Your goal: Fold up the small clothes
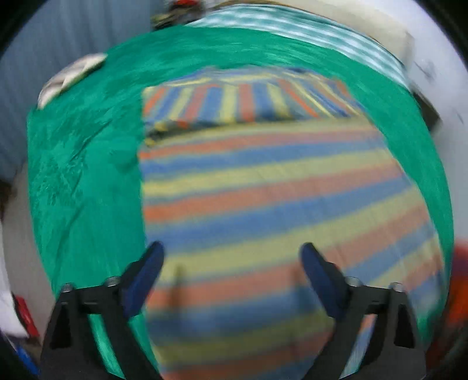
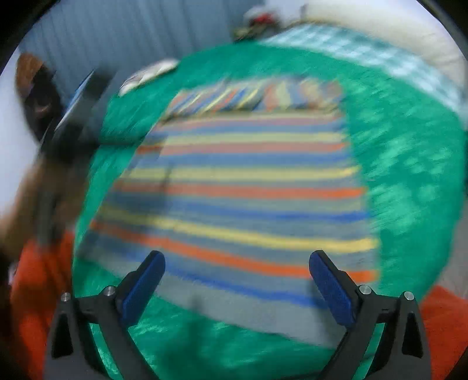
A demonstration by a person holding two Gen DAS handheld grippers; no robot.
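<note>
Up close, the left gripper (image 1: pixel 231 257) has its two blue-padded fingers (image 1: pixel 146 277) spread wide with nothing between them, hanging over the near part of a striped garment (image 1: pixel 263 190). The right gripper (image 2: pixel 237 266) is likewise spread wide and empty, its blue fingers (image 2: pixel 330 286) framing the near edge of the same striped garment (image 2: pixel 239 187). That garment, banded in blue, yellow, orange and grey, lies flat in the middle of a green cloth (image 1: pixel 84 175) that covers the work surface; its far end is folded back on itself, so the stripes there run across those of the main part. In the right wrist view the green cloth (image 2: pixel 409 152) surrounds the garment on all sides, and a strip of it shows between the fingers and the garment's near hem. A small pale piece of fabric (image 1: pixel 70 77) rests near the far left corner of the green cloth, well apart from the garment. Beyond the far edge lies a teal-and-white checked fabric (image 1: pixel 292 26). Both views are blurred, so finer detail is lost.
</note>
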